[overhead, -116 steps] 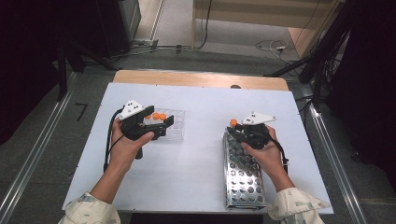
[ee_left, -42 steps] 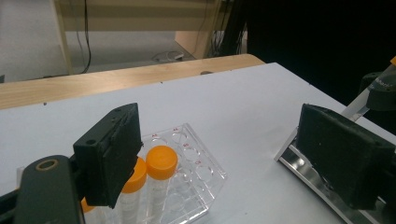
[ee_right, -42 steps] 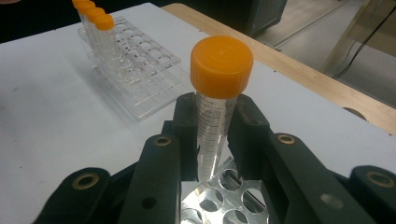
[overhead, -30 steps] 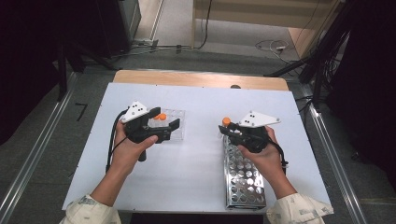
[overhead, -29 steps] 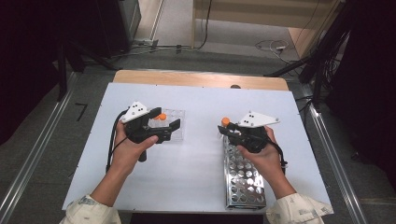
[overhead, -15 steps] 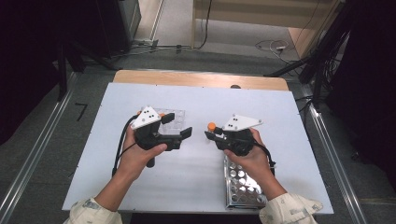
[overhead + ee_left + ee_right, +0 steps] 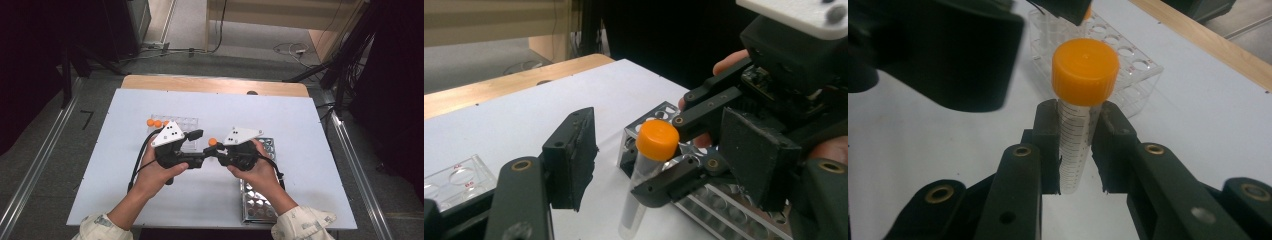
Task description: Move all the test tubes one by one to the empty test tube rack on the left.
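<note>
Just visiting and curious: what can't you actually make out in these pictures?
- Tube: bottom end hidden behind the right hand-held gripper, right gripper view.
- Metal rack: far end covered by the right hand, high view.
- Clear rack lettering: too small, left gripper view.

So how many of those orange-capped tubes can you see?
3. One tube is clamped in the right gripper at mid-table; two orange caps stand in the clear rack behind the left gripper, which may hide more.

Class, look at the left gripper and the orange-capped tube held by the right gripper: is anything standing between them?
Nothing visible does. The right gripper clamps the tube below its cap, and the left gripper, whose jaws have just been closing, already straddles the tube without its pads touching it.
</note>
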A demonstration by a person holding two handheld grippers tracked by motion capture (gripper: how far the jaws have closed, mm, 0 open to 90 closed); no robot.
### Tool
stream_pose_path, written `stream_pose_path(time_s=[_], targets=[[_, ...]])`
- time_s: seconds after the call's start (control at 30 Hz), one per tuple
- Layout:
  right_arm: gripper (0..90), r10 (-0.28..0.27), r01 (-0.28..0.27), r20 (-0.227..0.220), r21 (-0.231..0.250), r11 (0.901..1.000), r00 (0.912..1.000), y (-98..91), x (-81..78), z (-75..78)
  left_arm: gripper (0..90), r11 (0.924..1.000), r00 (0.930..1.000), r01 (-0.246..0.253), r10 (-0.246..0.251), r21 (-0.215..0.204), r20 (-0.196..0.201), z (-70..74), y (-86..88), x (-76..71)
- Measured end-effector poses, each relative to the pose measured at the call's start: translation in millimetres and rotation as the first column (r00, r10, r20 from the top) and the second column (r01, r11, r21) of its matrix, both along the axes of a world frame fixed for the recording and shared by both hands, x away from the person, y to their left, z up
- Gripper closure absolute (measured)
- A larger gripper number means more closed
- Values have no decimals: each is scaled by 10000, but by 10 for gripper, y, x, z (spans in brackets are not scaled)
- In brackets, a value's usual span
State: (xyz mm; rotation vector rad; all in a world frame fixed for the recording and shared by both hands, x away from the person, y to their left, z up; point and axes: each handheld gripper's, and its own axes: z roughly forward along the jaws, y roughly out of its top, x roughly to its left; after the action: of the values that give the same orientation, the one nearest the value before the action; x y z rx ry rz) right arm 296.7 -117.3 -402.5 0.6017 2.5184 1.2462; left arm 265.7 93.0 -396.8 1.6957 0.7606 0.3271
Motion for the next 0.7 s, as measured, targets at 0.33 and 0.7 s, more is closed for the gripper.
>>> stream_pose_path(time_s=[0.33, 0.7], targets=[[716, 281, -280, -90, 94, 9996, 9996, 6, -24, 5, 482, 9997, 9999, 162, -162, 160, 43, -62, -54, -2], [716, 364, -363, -141, 111, 9993, 9992, 18, -40, -1, 664, 9995, 9998, 191, -191, 245, 5, -91, -64, 0]])
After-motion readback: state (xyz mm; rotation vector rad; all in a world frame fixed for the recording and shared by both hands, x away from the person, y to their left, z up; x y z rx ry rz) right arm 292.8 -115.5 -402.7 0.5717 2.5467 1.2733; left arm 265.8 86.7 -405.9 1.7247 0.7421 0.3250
